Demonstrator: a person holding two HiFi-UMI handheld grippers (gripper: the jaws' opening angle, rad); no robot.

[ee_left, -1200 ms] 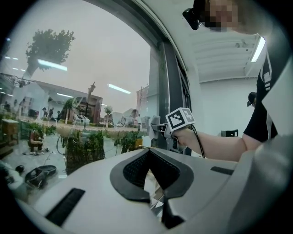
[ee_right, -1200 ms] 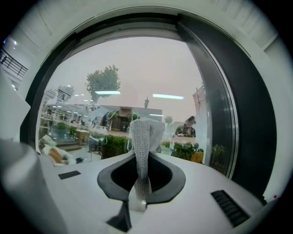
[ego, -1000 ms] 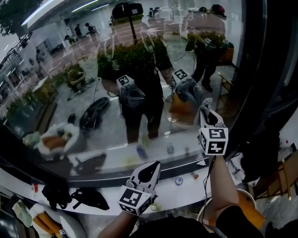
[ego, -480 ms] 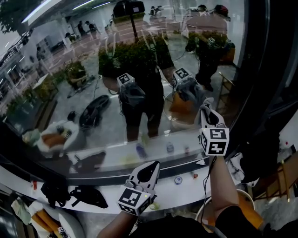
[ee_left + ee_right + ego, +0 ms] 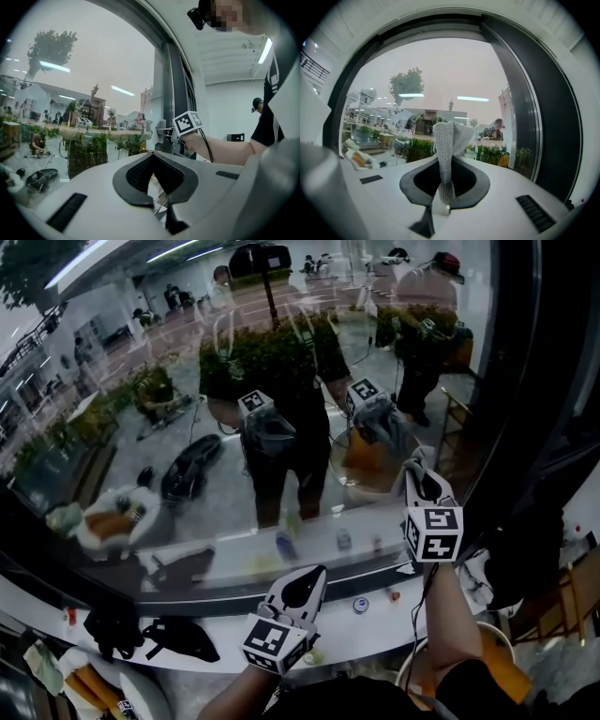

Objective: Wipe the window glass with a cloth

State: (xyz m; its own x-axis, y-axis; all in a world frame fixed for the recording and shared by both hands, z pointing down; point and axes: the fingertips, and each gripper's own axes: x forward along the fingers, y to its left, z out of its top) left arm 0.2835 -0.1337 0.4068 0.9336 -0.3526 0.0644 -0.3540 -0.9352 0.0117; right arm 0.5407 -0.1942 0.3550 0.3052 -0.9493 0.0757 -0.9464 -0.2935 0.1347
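Note:
The window glass (image 5: 169,352) fills the head view and mirrors the person and both grippers. My right gripper (image 5: 413,461) is raised close to the pane near its right frame, shut on a grey-white knit cloth (image 5: 418,448). In the right gripper view the cloth (image 5: 450,145) stands up from between the jaws of that gripper (image 5: 442,202), in front of the glass (image 5: 440,84). My left gripper (image 5: 312,574) hangs lower, over the white sill (image 5: 225,649), away from the pane. The left gripper view shows it (image 5: 158,201) shut with nothing held, and the right gripper's marker cube (image 5: 188,123) ahead.
A dark window frame (image 5: 530,381) runs down the right side. On the sill lie black items (image 5: 178,638), a small round cap (image 5: 361,606) and other small bits. An orange-and-white object (image 5: 80,690) sits at the lower left.
The right gripper with the cloth has slipped slightly down and to the right by the glass. The left gripper has barely moved.

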